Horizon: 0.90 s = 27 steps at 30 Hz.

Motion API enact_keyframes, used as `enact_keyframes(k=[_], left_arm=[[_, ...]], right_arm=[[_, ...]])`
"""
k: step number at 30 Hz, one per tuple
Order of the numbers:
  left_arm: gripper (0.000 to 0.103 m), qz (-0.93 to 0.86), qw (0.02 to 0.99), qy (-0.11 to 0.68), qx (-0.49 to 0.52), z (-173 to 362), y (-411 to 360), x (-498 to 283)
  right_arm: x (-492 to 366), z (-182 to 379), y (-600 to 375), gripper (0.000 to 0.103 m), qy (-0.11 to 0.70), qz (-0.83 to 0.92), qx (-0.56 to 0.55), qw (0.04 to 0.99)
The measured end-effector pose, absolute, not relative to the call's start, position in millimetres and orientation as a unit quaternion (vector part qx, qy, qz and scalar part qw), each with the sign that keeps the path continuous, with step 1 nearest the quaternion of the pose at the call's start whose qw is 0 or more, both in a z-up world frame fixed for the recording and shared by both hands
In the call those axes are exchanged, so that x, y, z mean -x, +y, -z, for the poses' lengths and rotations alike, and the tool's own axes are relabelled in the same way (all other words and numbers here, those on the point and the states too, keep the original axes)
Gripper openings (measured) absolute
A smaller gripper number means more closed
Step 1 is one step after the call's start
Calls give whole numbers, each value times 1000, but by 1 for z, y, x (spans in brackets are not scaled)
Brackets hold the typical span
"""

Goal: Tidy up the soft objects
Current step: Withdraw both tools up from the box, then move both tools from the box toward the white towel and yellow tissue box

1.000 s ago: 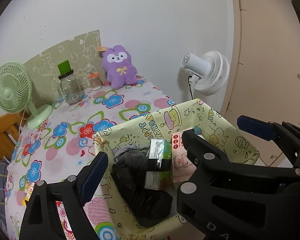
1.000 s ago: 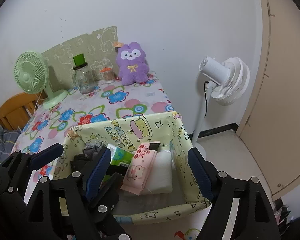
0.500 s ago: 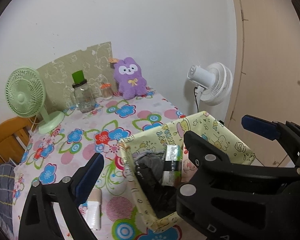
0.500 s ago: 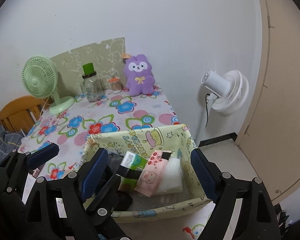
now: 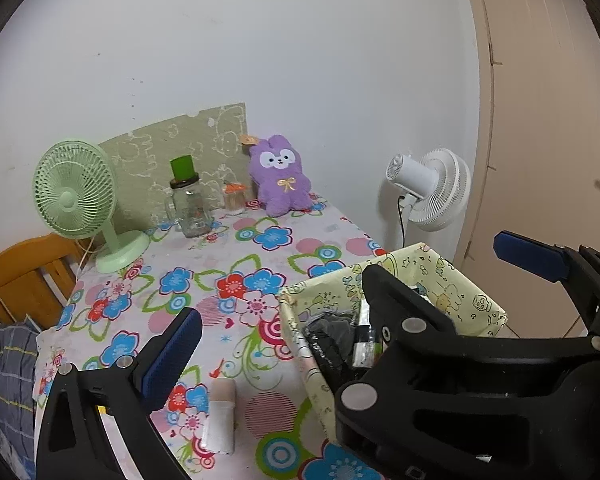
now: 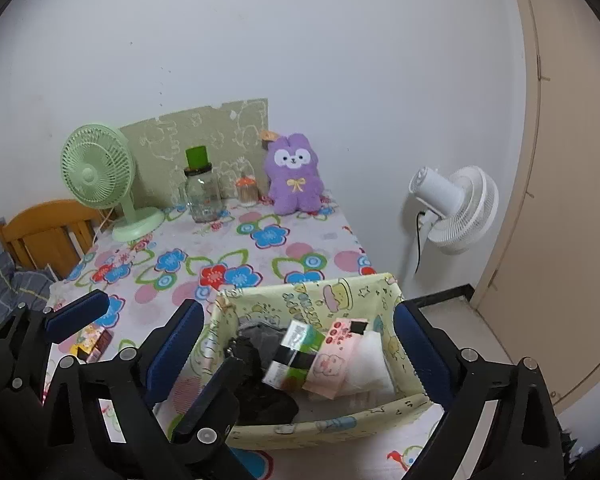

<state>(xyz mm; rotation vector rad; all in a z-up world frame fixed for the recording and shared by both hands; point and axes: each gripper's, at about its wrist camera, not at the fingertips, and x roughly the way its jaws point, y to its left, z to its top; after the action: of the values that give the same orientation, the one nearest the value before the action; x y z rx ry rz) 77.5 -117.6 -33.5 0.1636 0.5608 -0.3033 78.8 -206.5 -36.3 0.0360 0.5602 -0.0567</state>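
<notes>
While both claws hang over the near end of the floral tablecloth (image 5: 260, 240), their jaws are opening towards full width and grip nothing. The left gripper (image 5: 296, 340) has only cloth and the bin's corner beyond its fingers. The right gripper (image 6: 296, 342) frames the yellow fabric bin (image 6: 320, 304) at the lower centre of its view, but its pads are clear of the walls.

The bin already holds a dark crumpled garment (image 6: 260, 396), a green tissue pack (image 6: 296, 348), a pink wipes pack (image 6: 332, 360) and a white padded pack (image 6: 370, 364).

Two soft things are still outside it:
- A small pale roll (image 5: 222, 416) lies on the table at the lower centre of the left view, just beside the bin.
- A purple plush rabbit (image 5: 282, 178) sits upright against the wall at the upper centre.

The roll looks light and squashy. It is probably best pinched across its middle, so it neither unrolls nor slips out endwise. The plush should compress easily, and a grip around its body would likely hold better than one on an ear.
</notes>
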Motion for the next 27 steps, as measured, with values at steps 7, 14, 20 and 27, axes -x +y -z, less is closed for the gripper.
enact_keyframes(k=[7, 14, 20, 27], left_arm=[[103, 142, 951, 263, -73, 25, -99, -68], [103, 132, 955, 257, -66, 21, -83, -64], [103, 126, 957, 253, -60, 19, -70, -62], [103, 118, 960, 250, -50, 18, -54, -60]], right_arm=[[-71, 27, -187, 103, 261, 16, -17, 965], [-67, 23, -172, 103, 256, 7, -18, 967], [-67, 22, -161, 103, 261, -1, -25, 965], [-65, 21, -145, 103, 257, -14, -25, 966]])
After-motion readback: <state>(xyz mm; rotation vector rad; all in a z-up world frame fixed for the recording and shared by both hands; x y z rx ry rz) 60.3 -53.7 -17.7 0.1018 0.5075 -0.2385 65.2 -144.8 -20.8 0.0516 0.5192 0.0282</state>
